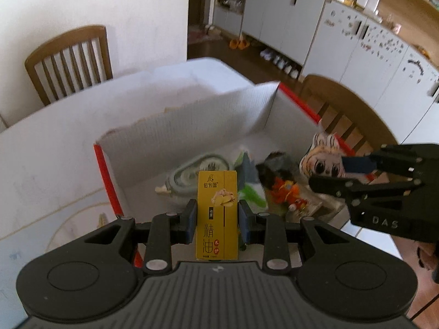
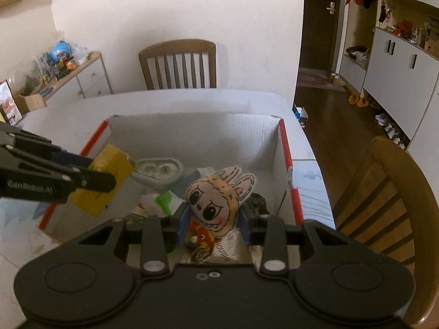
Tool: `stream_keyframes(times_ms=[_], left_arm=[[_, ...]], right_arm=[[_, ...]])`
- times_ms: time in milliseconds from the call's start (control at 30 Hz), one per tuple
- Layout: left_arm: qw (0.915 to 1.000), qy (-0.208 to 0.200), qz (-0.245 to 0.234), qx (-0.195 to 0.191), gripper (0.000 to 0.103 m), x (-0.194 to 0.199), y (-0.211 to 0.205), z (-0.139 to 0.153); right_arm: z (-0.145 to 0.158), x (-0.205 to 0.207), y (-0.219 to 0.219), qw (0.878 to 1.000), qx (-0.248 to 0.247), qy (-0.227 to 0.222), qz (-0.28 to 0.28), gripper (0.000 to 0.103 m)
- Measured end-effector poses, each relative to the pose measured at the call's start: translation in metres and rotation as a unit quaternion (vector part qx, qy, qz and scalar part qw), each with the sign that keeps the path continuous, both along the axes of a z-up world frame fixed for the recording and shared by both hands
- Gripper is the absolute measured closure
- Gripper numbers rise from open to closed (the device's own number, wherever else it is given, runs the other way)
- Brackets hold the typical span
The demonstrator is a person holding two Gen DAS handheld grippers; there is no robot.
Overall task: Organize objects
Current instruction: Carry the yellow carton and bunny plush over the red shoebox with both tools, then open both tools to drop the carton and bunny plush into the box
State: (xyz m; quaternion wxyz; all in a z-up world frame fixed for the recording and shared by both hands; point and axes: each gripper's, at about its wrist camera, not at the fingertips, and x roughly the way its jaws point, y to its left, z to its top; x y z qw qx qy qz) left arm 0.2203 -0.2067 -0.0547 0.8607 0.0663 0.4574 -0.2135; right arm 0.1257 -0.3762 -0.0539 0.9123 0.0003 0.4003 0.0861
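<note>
1. My left gripper (image 1: 217, 220) has its fingers (image 1: 192, 220) clenched on a yellow carton (image 1: 216, 215) printed with Chinese characters; the carton stands upright between the blue pads, held up over the near left part of the open cardboard box (image 1: 192, 115); from the right wrist view the same carton (image 2: 109, 175) hangs tilted just inside the box's left wall.
2. My right gripper (image 2: 214, 223) has its fingers (image 2: 182, 222) grasping a flat, stuffed cartoon rabbit face (image 2: 216, 203), with big dark eyes and a toothy mouth; its ears point away from me; it is held over the near right part of the box (image 2: 192, 128); in the left wrist view the rabbit face (image 1: 321, 161) shows near the box's right wall.
3. The box has white corrugated walls and red edges; it sits on the white tabletop (image 2: 68, 115), with its far wall toward the tabletop's far edge.
4. Inside the box lie a pale grey-green oval case (image 2: 157, 171) by the far left, a white and green packet (image 2: 162, 201) in the middle, an orange toy (image 2: 200, 237) under my right fingers, and something dark (image 2: 258, 201) by the right wall, too blurred to tell.
5. A wooden chair (image 2: 178, 64) stands beyond the tabletop's far edge; another chair (image 2: 384, 192) stands at its right edge.
</note>
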Motion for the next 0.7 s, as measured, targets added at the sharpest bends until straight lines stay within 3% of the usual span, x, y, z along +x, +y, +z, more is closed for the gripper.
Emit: stream_keyframes(times_ms=[333, 700], left_arm=[[0.9992, 0.026, 0.008, 0.030, 0.073, 0.008, -0.011, -0.031], [0.9990, 0.021, 0.017, 0.037, 0.073, 0.008, -0.012, -0.036]], right_arm=[[-0.022, 0.019, 0.005, 0.999, -0.010, 0.027, 0.025, 0.067], [-0.033, 0.024, 0.011, 0.998, -0.017, 0.044, 0.047, 0.066]])
